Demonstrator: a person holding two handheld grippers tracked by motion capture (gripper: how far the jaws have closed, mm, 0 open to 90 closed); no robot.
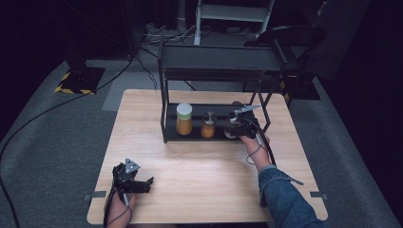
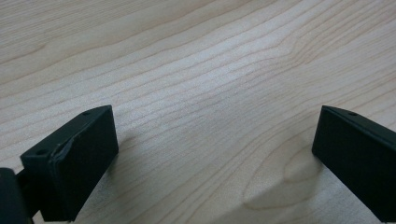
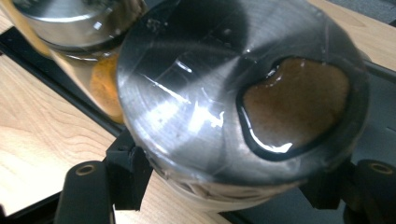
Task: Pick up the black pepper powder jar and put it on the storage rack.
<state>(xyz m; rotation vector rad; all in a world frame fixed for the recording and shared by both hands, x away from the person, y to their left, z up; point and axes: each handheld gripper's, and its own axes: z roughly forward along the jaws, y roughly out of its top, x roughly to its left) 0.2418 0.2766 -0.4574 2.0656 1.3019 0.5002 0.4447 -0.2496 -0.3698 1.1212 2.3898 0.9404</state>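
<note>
Gripping jar [image 3: 233, 102] between jaws of right gripper [image 1: 236, 124], we hold it over rack [image 1: 166, 124] shelf, just beside smaller jar [image 1: 207, 125]. Left gripper [image 1: 134, 183] gapes, nothing inside, on table [image 1: 199, 166].

Rack [image 1: 165, 114] at table's [image 1: 199, 166] far edge; on its bottom shelf, L to R: big jar [image 1: 184, 119], small jar [image 1: 208, 125], 3rd jar [image 1: 232, 124] in right gripper [image 1: 236, 127]; left gripper [image 1: 135, 183] near-left
</note>
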